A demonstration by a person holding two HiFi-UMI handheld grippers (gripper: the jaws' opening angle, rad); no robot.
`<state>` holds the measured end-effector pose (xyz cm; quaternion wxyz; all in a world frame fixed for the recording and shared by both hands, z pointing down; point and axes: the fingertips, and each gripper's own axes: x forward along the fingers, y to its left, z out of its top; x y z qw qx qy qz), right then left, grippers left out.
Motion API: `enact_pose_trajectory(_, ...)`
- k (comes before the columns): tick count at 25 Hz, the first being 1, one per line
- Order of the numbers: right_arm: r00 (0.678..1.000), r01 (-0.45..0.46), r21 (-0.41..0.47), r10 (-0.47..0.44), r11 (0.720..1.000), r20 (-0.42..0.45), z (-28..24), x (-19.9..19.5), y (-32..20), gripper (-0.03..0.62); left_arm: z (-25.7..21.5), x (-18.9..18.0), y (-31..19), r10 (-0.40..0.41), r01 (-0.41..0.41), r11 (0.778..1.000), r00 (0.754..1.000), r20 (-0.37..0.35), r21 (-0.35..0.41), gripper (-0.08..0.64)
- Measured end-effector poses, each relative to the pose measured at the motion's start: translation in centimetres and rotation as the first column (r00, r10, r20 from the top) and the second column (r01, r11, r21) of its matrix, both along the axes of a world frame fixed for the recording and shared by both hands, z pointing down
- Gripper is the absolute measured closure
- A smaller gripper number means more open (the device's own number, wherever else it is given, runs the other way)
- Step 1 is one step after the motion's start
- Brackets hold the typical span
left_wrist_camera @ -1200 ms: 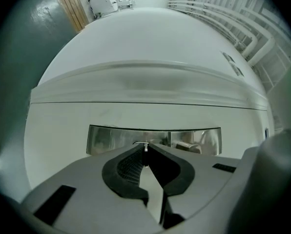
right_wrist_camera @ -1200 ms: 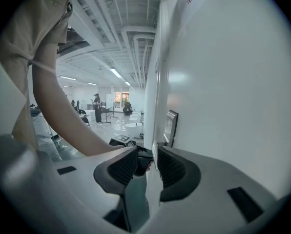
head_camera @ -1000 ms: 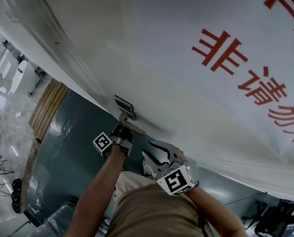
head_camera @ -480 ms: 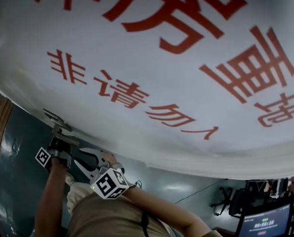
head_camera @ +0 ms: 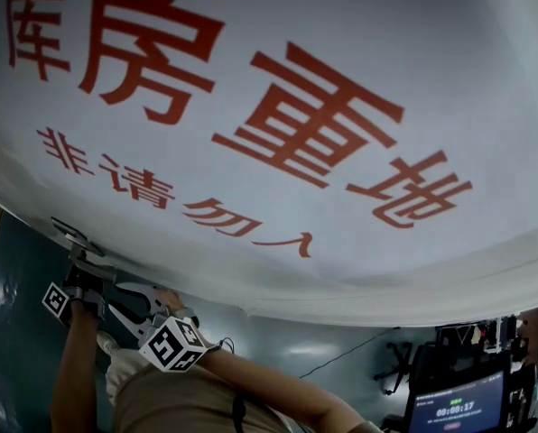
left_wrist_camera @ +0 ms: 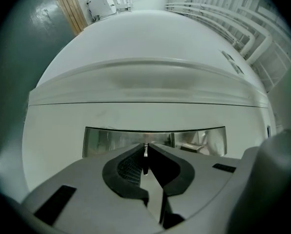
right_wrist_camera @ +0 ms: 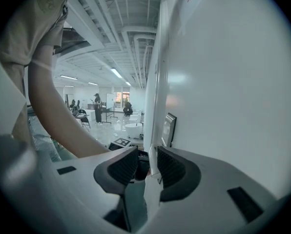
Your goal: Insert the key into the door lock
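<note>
A white door [head_camera: 359,52] with big red lettering fills the head view. Its metal lock plate [head_camera: 68,233] and lever handle [head_camera: 93,264] sit at the lower left. My left gripper [head_camera: 81,274] is right at the plate. In the left gripper view it [left_wrist_camera: 145,155] is shut on a thin key [left_wrist_camera: 145,151], seen edge-on, whose tip points at the shiny lock plate [left_wrist_camera: 111,141]. My right gripper [head_camera: 123,301] hangs just beside it, open and holding nothing. In the right gripper view the door's edge [right_wrist_camera: 157,82] shows through the gap of my right gripper [right_wrist_camera: 146,168], with the lock plate [right_wrist_camera: 169,128] just beyond.
A dark green floor [head_camera: 16,269] lies below the door. A monitor [head_camera: 454,409] and an office chair [head_camera: 397,361] stand at the lower right, with a cable on the floor. Far off in the hall stand people [right_wrist_camera: 96,106] and furniture.
The head view has swung along the door, so more lettering shows and both grippers sit farther left in the picture. The grippers themselves keep their places at the lock plate.
</note>
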<state>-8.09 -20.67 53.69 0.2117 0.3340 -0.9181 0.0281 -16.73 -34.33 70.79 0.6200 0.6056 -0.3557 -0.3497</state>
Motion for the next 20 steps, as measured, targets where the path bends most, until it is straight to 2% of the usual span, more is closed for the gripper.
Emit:
enact_pose_trajectory(11,1.0,-0.011,-0.001,0.011,1.0,-0.001,0.14,0.45,0.06,0.463,-0.12,0.15,-0.2,-0.007,0.008,1.0,1.0,-0.025,0.017,0.531)
enact_pose_trajectory(20,1.0,-0.008,0.004,0.008,1.0,0.004,-0.1,0.27,0.11,0.463,0.12,0.08,-0.12,0.019,-0.019,1.0,1.0,0.019,-0.003,0.531)
